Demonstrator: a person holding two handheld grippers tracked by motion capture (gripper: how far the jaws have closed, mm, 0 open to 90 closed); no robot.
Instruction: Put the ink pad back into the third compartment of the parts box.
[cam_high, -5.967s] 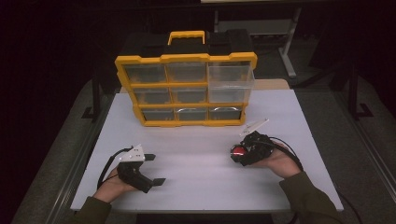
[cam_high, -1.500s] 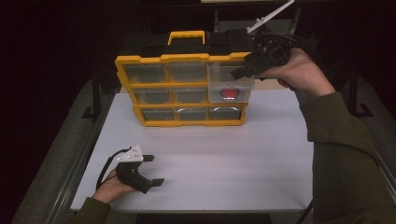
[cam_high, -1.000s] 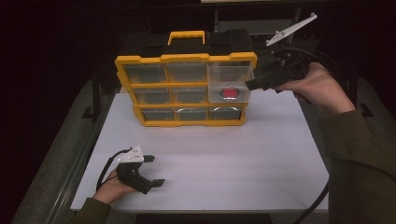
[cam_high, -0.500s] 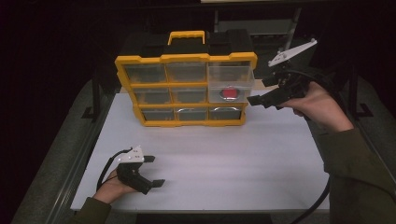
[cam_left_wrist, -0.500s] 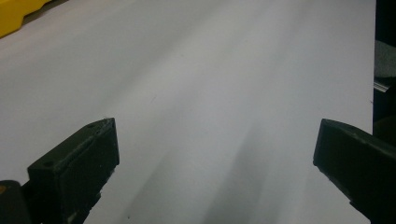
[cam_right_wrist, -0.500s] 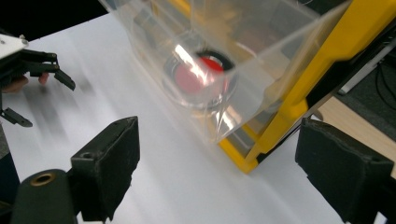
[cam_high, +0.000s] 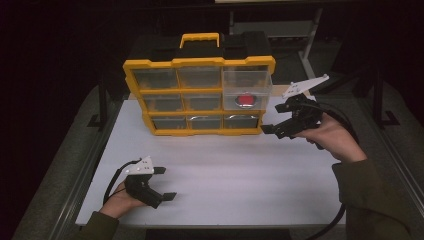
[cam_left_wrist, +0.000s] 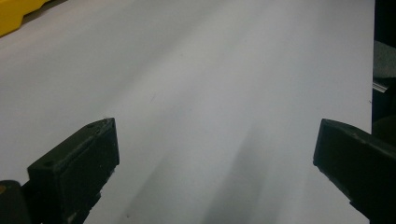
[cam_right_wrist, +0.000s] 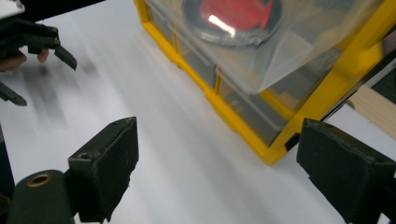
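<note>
A yellow organiser (cam_high: 200, 120) with clear drawers stands at the back of the white table (cam_high: 240, 175). Its right-hand clear drawer (cam_high: 247, 85) is pulled out and holds a round red-and-grey object (cam_high: 245, 100). My right gripper (cam_high: 274, 118) hovers open and empty just right of the organiser's lower right corner. From the right gripper view, the drawer (cam_right_wrist: 289, 51) and the red object (cam_right_wrist: 233, 11) lie close ahead, above my spread right gripper (cam_right_wrist: 219, 158). My left gripper (cam_high: 165, 183) rests open and empty on the table's front left, and in the left gripper view this gripper (cam_left_wrist: 215, 154) faces bare table.
Metal rails (cam_high: 95, 150) run along both sides of the table. A black cable (cam_high: 345, 210) trails from the right gripper along the sleeve. The left gripper (cam_right_wrist: 32, 44) shows far off in the right gripper view. Darkness surrounds the table.
The right gripper came down from beside the pulled-out drawer to the organiser's lower right corner. Six seconds ago it held the red object; that now lies in the drawer. The left gripper stayed still.
</note>
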